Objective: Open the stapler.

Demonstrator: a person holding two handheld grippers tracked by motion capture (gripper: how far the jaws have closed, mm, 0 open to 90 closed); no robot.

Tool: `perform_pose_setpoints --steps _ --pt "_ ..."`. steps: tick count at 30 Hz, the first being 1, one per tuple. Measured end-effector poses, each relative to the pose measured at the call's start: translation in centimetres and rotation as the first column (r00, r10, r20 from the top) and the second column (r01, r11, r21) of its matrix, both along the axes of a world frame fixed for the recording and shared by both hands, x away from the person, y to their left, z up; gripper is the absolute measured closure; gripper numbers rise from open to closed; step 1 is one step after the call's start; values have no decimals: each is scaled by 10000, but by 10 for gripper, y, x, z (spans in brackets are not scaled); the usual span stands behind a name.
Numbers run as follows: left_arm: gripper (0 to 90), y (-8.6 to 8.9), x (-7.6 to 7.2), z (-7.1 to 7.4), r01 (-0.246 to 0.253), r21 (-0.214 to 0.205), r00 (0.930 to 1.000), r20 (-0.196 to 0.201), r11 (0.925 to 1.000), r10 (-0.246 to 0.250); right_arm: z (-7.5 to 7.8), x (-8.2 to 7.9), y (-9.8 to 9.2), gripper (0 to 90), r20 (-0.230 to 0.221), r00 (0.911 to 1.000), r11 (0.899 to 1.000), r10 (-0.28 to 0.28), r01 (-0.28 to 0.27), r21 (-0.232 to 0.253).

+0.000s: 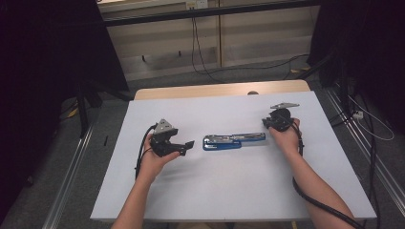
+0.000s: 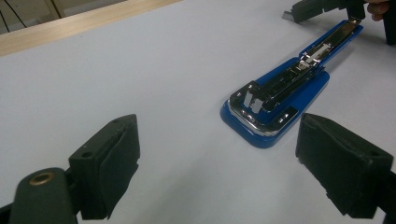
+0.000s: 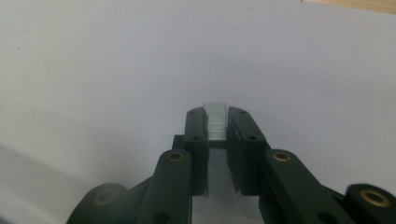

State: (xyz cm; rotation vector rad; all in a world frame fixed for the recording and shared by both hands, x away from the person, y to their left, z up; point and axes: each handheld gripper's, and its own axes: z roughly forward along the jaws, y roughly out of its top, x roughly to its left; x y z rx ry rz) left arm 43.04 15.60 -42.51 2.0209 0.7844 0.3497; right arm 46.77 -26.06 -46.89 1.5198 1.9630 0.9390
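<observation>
Right hand-held gripper (image 3: 216,122) clamps a staple strip (image 3: 216,120) (jaws nearly together); left hand-held gripper (image 2: 217,163) gapes wide, empty, near open blue stapler (image 2: 280,88) on desk (image 1: 229,186).

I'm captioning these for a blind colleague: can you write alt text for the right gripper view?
The right claw is shut on a strip of staples, a small silvery block pinched between its two black jaws and sticking out a little past their tips. Behind it lies the plain white table, with a sliver of wooden edge at the top right corner.
</observation>
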Motion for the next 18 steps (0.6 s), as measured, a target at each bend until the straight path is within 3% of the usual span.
perform_pose_setpoints --steps 7,18 --pt "137 -1 0 0 82 8 10000 -30 10000 -82 0 2 0 735 7 9999 9999 155 -155 19" --pt "134 1 -1 0 57 -13 10000 -38 10000 -57 1 7 -1 793 -124 9993 9994 350 -350 -47"
